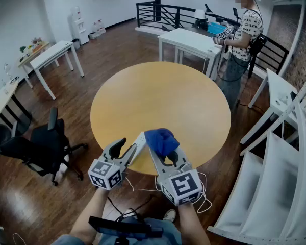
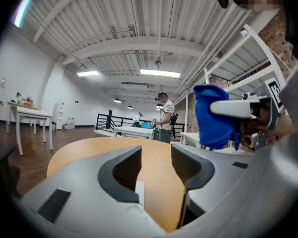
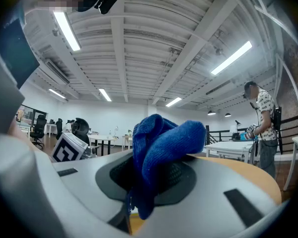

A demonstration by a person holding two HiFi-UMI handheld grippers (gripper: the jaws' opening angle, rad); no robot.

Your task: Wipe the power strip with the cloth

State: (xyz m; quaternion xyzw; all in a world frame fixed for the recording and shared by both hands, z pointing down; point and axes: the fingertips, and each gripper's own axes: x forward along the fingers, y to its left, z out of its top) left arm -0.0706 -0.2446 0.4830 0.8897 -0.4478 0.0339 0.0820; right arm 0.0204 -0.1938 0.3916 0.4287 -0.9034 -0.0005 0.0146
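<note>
2 sets of jaws: right gripper [image 3: 154, 175] clamps the blue cloth [image 3: 164, 138]; left gripper [image 2: 156, 165] stands half apart, seemingly empty.

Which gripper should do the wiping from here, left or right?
Right. The right gripper has its fingers shut on the bunched blue knitted cloth, ready to wipe. The left gripper has its fingers apart, with the round wooden table showing between them. The thing to wipe is not in view.
</note>
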